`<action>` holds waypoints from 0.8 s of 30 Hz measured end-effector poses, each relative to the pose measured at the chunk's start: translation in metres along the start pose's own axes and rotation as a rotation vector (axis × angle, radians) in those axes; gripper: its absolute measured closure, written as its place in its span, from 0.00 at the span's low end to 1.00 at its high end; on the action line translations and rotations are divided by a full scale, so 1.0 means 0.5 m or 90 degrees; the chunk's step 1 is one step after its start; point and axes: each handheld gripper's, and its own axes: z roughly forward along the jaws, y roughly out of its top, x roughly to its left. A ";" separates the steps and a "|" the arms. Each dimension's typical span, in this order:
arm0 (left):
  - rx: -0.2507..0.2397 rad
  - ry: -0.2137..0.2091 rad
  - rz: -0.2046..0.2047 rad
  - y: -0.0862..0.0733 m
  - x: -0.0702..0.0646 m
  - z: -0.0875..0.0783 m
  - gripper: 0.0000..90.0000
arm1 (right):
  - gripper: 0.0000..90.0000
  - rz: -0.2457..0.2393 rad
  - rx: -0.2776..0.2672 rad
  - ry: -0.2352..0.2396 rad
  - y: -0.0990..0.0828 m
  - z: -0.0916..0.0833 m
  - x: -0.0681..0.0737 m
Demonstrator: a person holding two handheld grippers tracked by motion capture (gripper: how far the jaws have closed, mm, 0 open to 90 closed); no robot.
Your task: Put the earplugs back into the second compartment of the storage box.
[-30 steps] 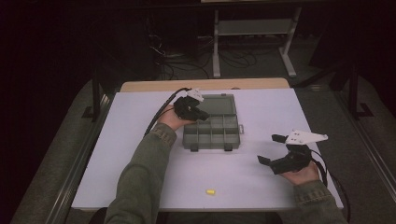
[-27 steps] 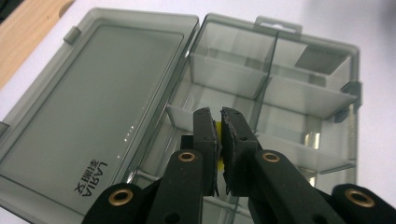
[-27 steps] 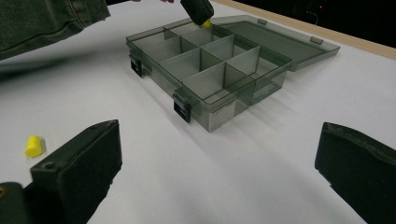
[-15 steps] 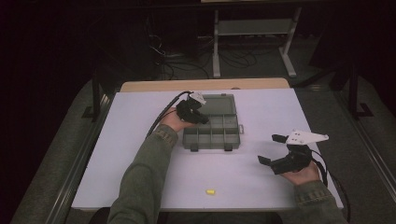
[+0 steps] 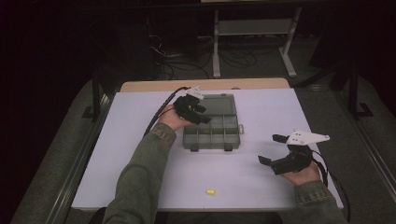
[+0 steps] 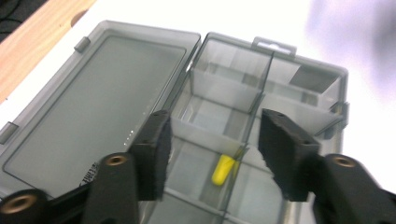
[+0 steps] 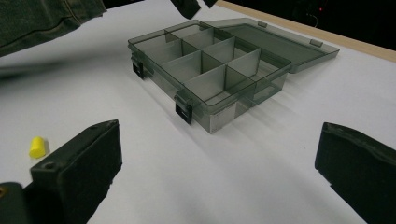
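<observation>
High view: a grey compartment box [image 5: 212, 128] is set near the middle of the white counter [image 5: 116, 154], its lid laid open toward the far edge. The left gripper [image 5: 201, 113] is held over the box's left compartments. The right gripper [image 5: 270, 148] is held above the counter well to the right of the box, its jaws spread wide with nothing between them. A yellow earplug [image 5: 210, 191] is seen lying alone near the counter's near edge, well apart from both grippers.

Left gripper view: a second yellow plug [image 6: 222, 169] is found lying inside a compartment of the box [image 6: 233, 98], against a divider. It is placed below and between the two jaws, nearer the right-hand one, and is touched by neither pad. The jaws have just been opening and are released, with the plug left loose beneath the gap. The open lid [image 6: 93, 116] is seen at the left.

Right gripper view: the box [image 7: 205, 65] is seen ahead, beyond the widely parted jaws. The loose earplug [image 7: 38, 146] is lying on the counter just beside the left-hand jaw, outside the gap.
</observation>
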 end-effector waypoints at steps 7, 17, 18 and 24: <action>-0.019 -0.027 0.007 0.013 -0.024 -0.017 0.32 | 0.00 0.000 0.000 0.002 0.000 0.000 0.000; -0.017 -0.050 0.057 0.041 -0.094 -0.015 0.00 | 0.00 -0.002 0.001 0.002 0.000 0.001 0.001; -0.015 -0.050 0.059 0.043 -0.099 -0.014 0.00 | 0.00 -0.002 0.001 0.002 0.000 0.001 0.001; -0.020 -0.055 0.079 0.045 -0.123 -0.014 0.00 | 0.00 0.000 0.001 0.001 0.000 0.001 0.000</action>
